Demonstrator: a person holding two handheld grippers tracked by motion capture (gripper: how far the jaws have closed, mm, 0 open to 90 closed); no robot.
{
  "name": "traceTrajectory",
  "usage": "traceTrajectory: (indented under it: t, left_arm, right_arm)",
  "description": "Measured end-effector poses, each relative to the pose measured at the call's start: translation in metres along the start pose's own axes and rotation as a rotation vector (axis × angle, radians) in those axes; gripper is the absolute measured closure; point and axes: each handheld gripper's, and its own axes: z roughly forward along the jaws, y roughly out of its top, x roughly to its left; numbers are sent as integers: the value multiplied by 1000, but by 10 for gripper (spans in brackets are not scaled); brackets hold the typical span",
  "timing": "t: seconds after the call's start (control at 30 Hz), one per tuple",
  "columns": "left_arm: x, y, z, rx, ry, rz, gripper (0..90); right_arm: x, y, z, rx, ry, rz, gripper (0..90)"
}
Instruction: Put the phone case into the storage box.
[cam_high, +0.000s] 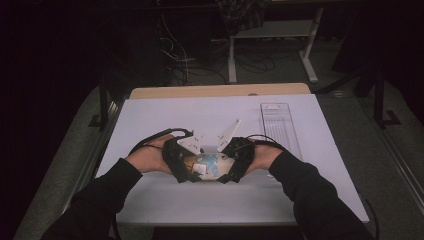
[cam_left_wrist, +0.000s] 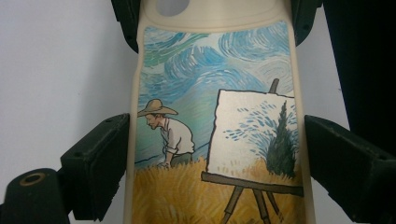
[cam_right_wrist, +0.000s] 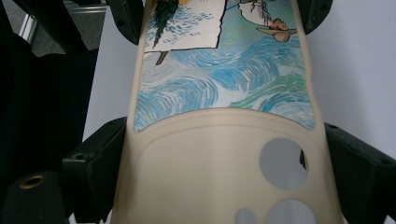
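Cream-coloured and soft-looking, the phone case (cam_high: 212, 166) is lying near the front middle of the white table (cam_high: 160, 120), its painted back facing up, with one gripper at each end. In the left gripper view the left gripper (cam_left_wrist: 215, 158) is straddling the end with the straw-hatted painter and the easel, its jaws standing wide; the left jaw seems to be touching the case's rim while the right one is sitting just beside the other edge, and I cannot tell whether the pads are actually pressing. In the right gripper view the right gripper (cam_right_wrist: 219, 182) is flanking the camera-cutout end in the same wide stance, both jaws hugging the sides, and again real pressure is not readable. To my judgement, the step in hand is getting a matched hold on both ends of the case. Doing it well probably means squeezing evenly on the thicker rims rather than on the thin part by the cutouts, keeping both grippers level so the flexible shell is not twisting, and closing only until the sides are just giving. The clear tray (cam_high: 280, 127) is lying well apart at the right, so nothing is crowding the hands.
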Motion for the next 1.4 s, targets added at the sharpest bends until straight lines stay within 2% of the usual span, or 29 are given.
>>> traceTrajectory:
  t: [0.17,0.33,0.37,0.57,0.7,0.73,0.8,0.9,1.03,1.07,1.13,1.23,1.27,1.3,1.4]
  left_arm:
    - [0,1,0,6,24,-5,91]
    - [4,-3,-6,-15,65,-63,12]
    - [4,-4,-7,-21,73,-86,0]
    - [6,-10,-13,-47,136,-140,0]
    - [7,-16,-20,-62,180,-159,0]
    - [6,-18,-20,-83,191,-186,0]
    - [5,-22,-24,-109,218,-211,0]
    - [4,-27,-27,-120,235,-243,0]
    - [3,-33,-25,-112,261,-273,0]
    - [2,-34,-24,-129,268,-296,0]
    - [1,-37,-22,-119,277,-310,0]
    - [-3,-42,-18,-137,294,-353,0]
    - [-4,-44,-16,-137,301,-357,0]
    - [-6,-46,-15,-140,307,-367,0]
    - [-10,-53,-11,-152,322,-395,0]
  right_arm:
    - [0,-1,0,1,-5,8,99]
    - [-2,-5,-6,5,-17,43,99]
    - [-2,-6,-7,5,-18,55,99]
    - [-8,-12,-15,-7,-47,97,98]
    - [-12,-17,-20,-13,-66,135,98]
    - [-13,-18,-22,-19,-73,144,98]
    - [-15,-21,-26,-1,-101,175,98]
    - [-18,-25,-27,-13,-104,212,98]
    - [-20,-28,-29,-9,-143,258,98]
    - [-21,-29,-29,-7,-166,266,98]
    - [-22,-31,-29,-4,-191,280,98]
    - [-23,-36,-28,-9,-211,325,98]
    - [-24,-37,-28,-21,-215,323,98]
    - [-23,-38,-28,-23,-212,353,98]
    - [-22,-41,-26,-29,-227,370,97]
